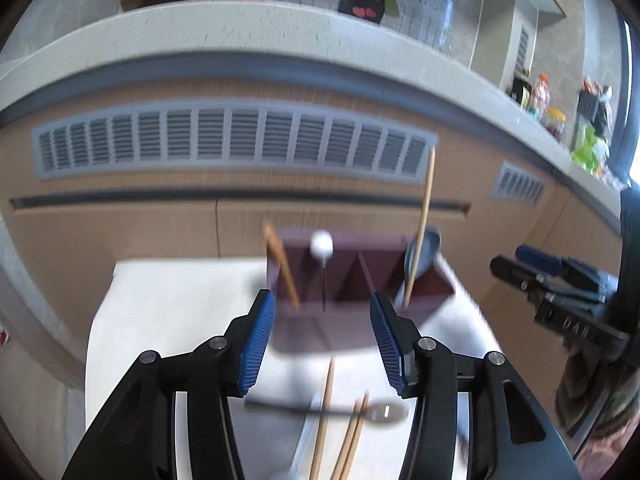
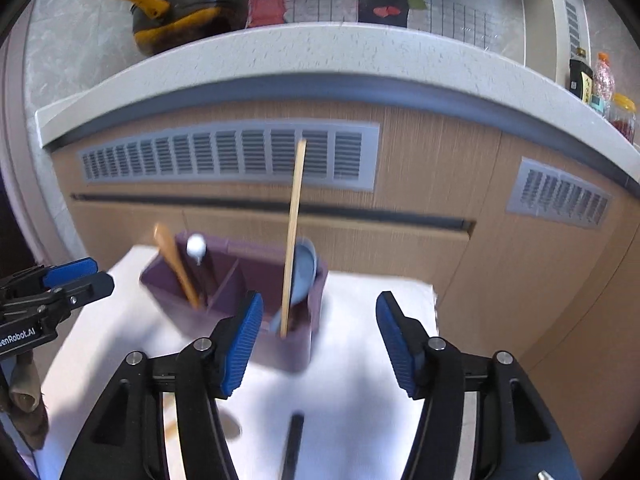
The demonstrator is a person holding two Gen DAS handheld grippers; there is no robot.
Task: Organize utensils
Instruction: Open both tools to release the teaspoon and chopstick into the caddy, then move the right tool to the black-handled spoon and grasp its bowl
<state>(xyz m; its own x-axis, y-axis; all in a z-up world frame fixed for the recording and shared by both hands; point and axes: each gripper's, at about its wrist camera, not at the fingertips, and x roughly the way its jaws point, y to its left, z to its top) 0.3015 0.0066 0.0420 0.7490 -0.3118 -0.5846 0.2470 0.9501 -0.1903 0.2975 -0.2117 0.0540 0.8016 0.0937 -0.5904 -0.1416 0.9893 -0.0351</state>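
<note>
Kitchen cabinet front with grey vents (image 1: pixel 236 142) across the upper frame, white table (image 1: pixel 160 312) below. Left gripper (image 1: pixel 323 344) spread, empty; purple organizer (image 1: pixel 352 280) at centre, loose chopsticks (image 1: pixel 340 432) and spoon (image 1: pixel 380 412) at bottom. Best to descend slowly and close on one chopstick only.

Same counter, yellow-handled pot (image 2: pixel 188 8) upper left. Right gripper (image 2: pixel 320 344) spread, empty; upright chopstick (image 2: pixel 294 236) and blue spoon (image 2: pixel 304 276) in the organizer's right compartment.

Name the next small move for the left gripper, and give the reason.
Probably lower the left gripper onto the loose chopsticks lying on the white tabletop just below its open, empty jaws. They lie there with a spoon, while the purple organizer ahead already holds one chopstick. The picture is blurred, so go slowly.
</note>
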